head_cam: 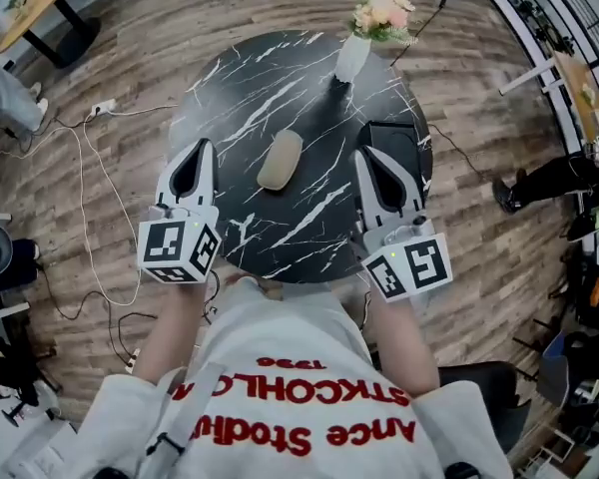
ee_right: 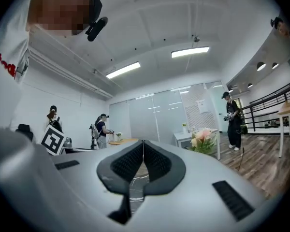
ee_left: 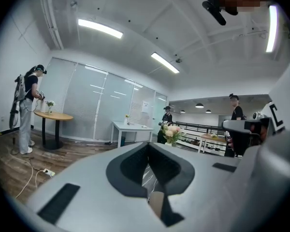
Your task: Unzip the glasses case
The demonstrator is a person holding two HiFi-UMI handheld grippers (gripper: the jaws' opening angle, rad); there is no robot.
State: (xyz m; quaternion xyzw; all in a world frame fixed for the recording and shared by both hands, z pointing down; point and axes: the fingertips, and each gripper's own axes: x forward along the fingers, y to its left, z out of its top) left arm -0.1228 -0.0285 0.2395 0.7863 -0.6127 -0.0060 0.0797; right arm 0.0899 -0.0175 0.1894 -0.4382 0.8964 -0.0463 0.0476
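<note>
A beige oval glasses case (head_cam: 281,160) lies closed near the middle of the round black marble table (head_cam: 309,238). My left gripper (head_cam: 206,145) hovers over the table's left part, a short way left of the case, shut and holding nothing. My right gripper (head_cam: 360,153) is over the table's right part, a little right of the case, also shut and holding nothing. In the left gripper view the jaws (ee_left: 148,146) meet at their tips, and a bit of the beige case (ee_left: 157,204) shows through the gap below. In the right gripper view the jaws (ee_right: 143,141) are pressed together.
A white vase (head_cam: 352,56) with pink flowers (head_cam: 382,10) stands at the table's far edge. A flat black object (head_cam: 394,136) lies beside the right gripper. Cables trail over the wooden floor (head_cam: 100,198) on the left. Other people stand at tables (ee_left: 50,116) farther off.
</note>
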